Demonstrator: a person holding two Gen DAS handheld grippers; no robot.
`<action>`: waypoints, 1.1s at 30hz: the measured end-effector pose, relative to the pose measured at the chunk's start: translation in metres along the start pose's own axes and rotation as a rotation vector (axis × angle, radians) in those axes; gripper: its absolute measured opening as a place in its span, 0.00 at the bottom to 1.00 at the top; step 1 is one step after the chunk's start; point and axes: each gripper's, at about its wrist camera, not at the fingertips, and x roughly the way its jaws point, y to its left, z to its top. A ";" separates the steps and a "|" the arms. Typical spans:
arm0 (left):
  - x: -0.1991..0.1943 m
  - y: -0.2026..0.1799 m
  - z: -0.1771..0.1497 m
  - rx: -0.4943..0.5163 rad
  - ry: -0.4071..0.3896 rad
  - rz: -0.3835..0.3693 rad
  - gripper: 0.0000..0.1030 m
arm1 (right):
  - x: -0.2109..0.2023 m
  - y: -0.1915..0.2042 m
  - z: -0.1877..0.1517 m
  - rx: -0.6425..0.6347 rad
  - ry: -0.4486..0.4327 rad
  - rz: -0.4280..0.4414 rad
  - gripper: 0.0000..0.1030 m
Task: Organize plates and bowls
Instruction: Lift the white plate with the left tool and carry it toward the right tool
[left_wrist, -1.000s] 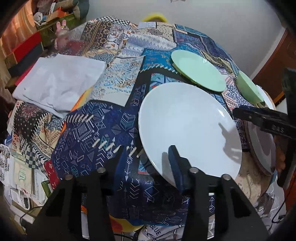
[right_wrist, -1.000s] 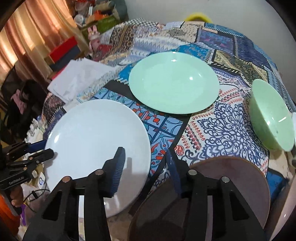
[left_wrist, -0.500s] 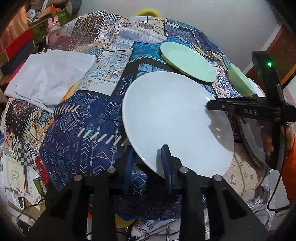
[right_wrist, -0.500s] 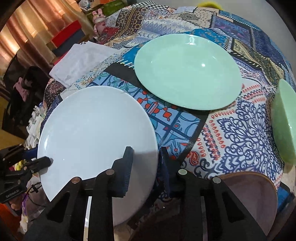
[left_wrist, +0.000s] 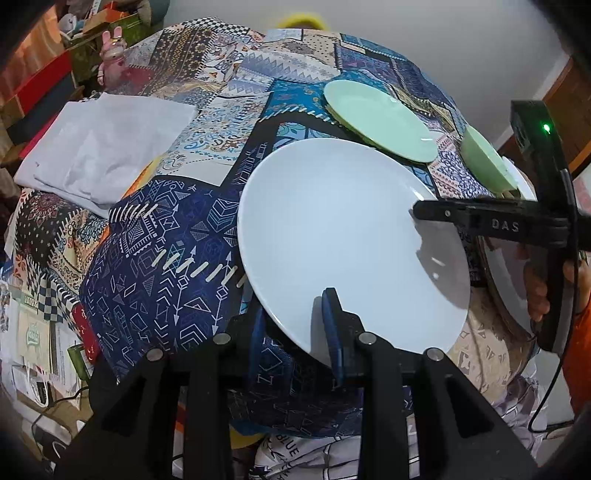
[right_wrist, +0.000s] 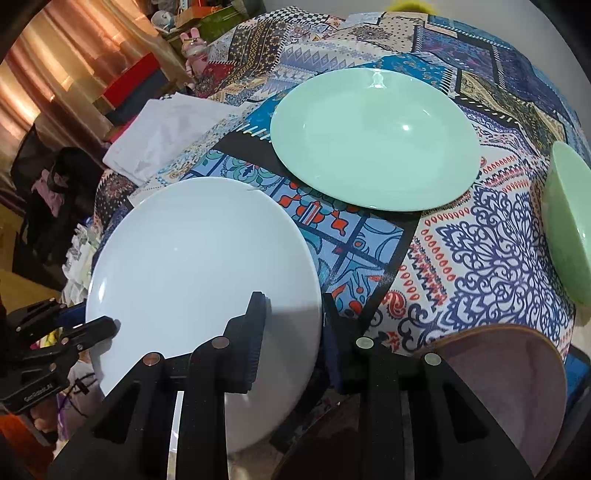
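A large white plate (left_wrist: 343, 236) (right_wrist: 199, 262) is held over the near edge of the patterned table. My left gripper (left_wrist: 295, 325) is shut on its near rim, one finger above and one below. My right gripper (right_wrist: 291, 332) is shut on the opposite rim; it shows in the left wrist view (left_wrist: 417, 214) at the plate's right side. A green plate (left_wrist: 376, 118) (right_wrist: 373, 136) lies flat further back. A green bowl (left_wrist: 484, 158) (right_wrist: 569, 225) stands to the right of it.
A brown-rimmed plate (right_wrist: 509, 376) sits at the near right, beside my right gripper. A folded white cloth (left_wrist: 99, 151) (right_wrist: 162, 136) lies at the table's left. Boxes and clutter (right_wrist: 129, 88) stand beyond the left edge.
Both grippers have closed from open onto the white plate's opposite rims. The plate sits higher and nearer in both views.
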 end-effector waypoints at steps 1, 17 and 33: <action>0.000 0.001 0.000 -0.008 0.000 -0.002 0.29 | -0.002 0.001 -0.001 0.001 -0.004 0.002 0.26; -0.023 -0.012 0.010 -0.024 -0.060 -0.009 0.29 | -0.044 -0.002 -0.010 0.029 -0.131 0.001 0.26; -0.050 -0.067 0.023 0.053 -0.129 -0.039 0.29 | -0.107 -0.032 -0.040 0.101 -0.272 -0.022 0.26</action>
